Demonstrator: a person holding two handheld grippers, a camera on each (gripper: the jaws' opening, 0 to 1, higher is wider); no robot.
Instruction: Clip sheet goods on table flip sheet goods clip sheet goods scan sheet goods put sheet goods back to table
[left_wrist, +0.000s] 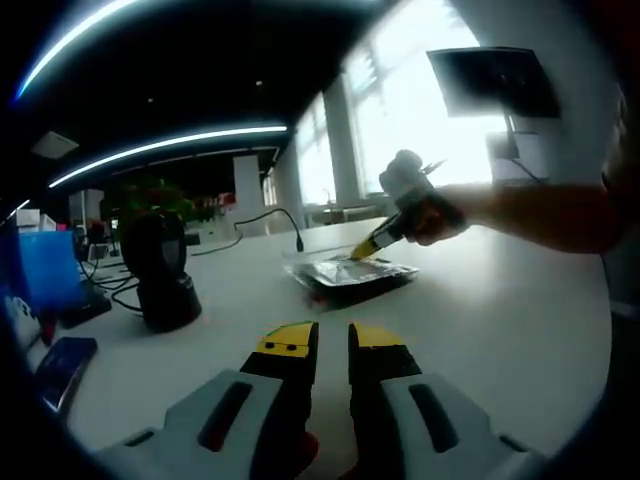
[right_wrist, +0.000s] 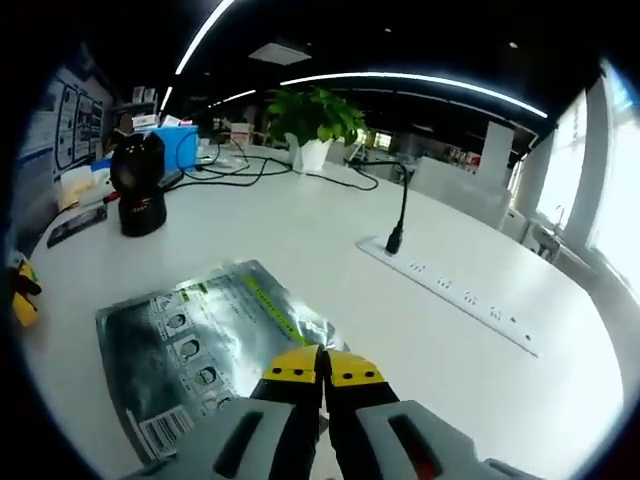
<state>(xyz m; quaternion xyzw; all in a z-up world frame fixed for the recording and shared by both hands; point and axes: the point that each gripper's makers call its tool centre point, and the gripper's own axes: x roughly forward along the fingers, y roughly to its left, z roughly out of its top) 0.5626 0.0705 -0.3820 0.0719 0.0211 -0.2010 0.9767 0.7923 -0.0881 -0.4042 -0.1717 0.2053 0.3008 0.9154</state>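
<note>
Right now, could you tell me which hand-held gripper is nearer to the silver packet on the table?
Right. The right hand-held gripper has its closed tips at the silver packet's edge, apparently pinching it. The left hand-held gripper hangs back over bare table, well short of it.

Each hand-held tool has two black jaws capped with yellow tips and set in pale grey housings with dark oval slots, the left tool (left_wrist: 333, 345) at the bottom centre of its view, the right tool (right_wrist: 324, 372) likewise, with a red spot low between each pair.
</note>
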